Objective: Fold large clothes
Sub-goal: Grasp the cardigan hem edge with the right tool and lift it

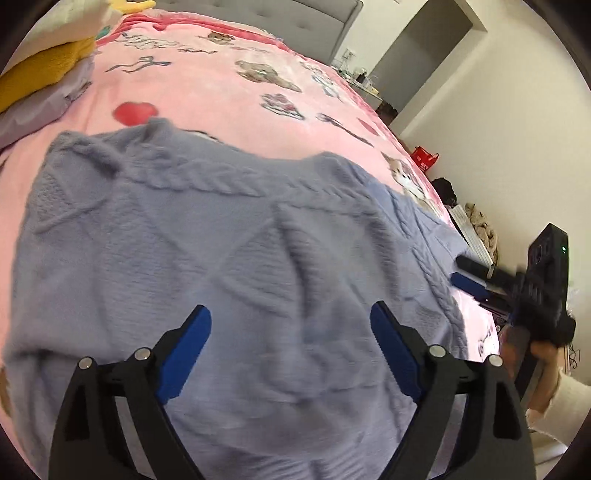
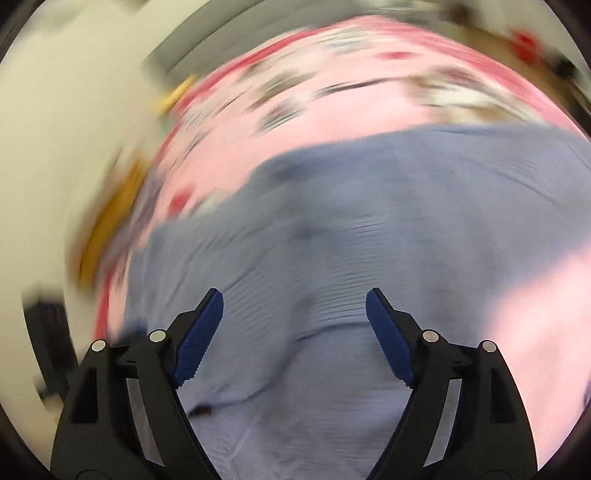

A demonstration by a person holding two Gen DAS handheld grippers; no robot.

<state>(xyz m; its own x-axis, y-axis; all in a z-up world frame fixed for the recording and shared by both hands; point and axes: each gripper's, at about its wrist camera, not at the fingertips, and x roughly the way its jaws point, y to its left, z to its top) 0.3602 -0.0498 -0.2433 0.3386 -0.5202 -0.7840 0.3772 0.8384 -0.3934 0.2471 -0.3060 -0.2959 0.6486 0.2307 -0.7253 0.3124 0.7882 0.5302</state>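
Lavender cable-knit sweater (image 1: 229,236) lies spread on pink blanket (image 1: 221,88), partly folded. Left gripper (image 1: 290,345) & right gripper (image 2: 293,330) hover over sweater, jaws wide, holding nothing. Risk: right-wrist view is blurred w/ motion; a rushed regrab may pinch blanket too, or undo the fold.

pink printed bedspread (image 1: 229,96) on bed, grey tufted headboard (image 1: 295,22), cream walls (image 1: 517,110), dark doorway recess (image 1: 424,59)
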